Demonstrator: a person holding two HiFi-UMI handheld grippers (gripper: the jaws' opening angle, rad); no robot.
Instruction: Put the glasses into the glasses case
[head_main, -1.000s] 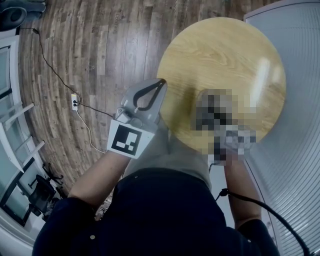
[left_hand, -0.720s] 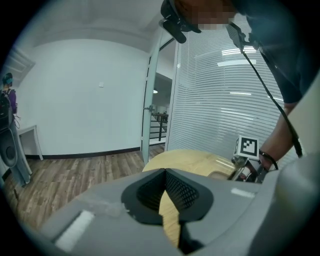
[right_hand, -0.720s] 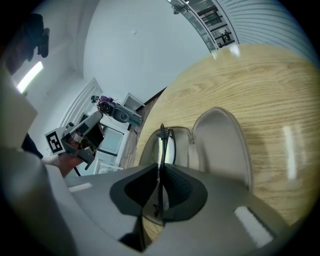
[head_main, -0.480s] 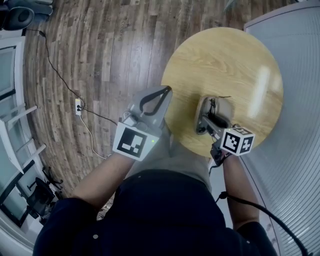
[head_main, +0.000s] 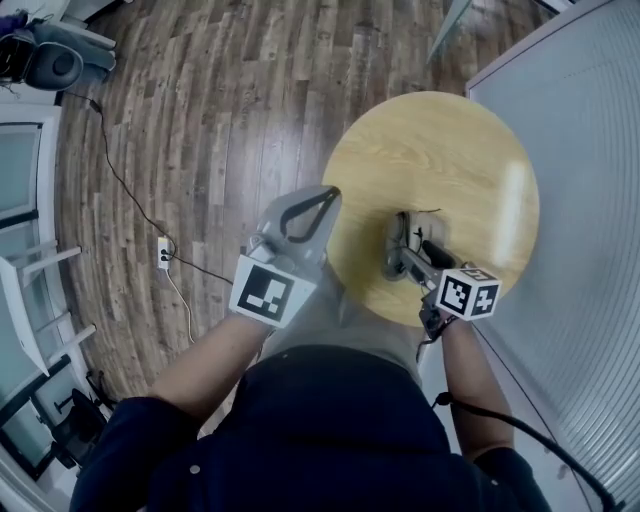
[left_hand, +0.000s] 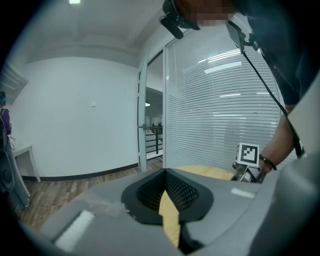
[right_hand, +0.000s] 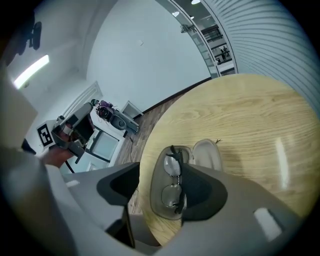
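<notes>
An open grey glasses case (right_hand: 165, 187) lies near the front edge of the round wooden table (right_hand: 250, 115), its lid (right_hand: 207, 154) flipped out beside it. The glasses (right_hand: 175, 182) lie inside the case, folded. My right gripper (right_hand: 162, 182) hovers just above the case with its jaws opening wide; the glasses show between them but no pad presses on them. In the head view the right gripper (head_main: 402, 255) sits over the case (head_main: 397, 243). My left gripper (head_main: 322, 195) hangs off the table's left edge, shut and holding nothing; its own view shows only the jaws (left_hand: 166, 175).
The table (head_main: 440, 160) stands on a wooden plank floor (head_main: 220, 110). A cable runs to a socket block (head_main: 163, 253) on the floor at left. A blind-covered glass wall (head_main: 580, 200) runs close along the table's right side.
The right gripper's jaws have spread apart over the case, leaving the glasses lying in it. Both grippers have lifted a little, and the table looks smaller in the head view.
</notes>
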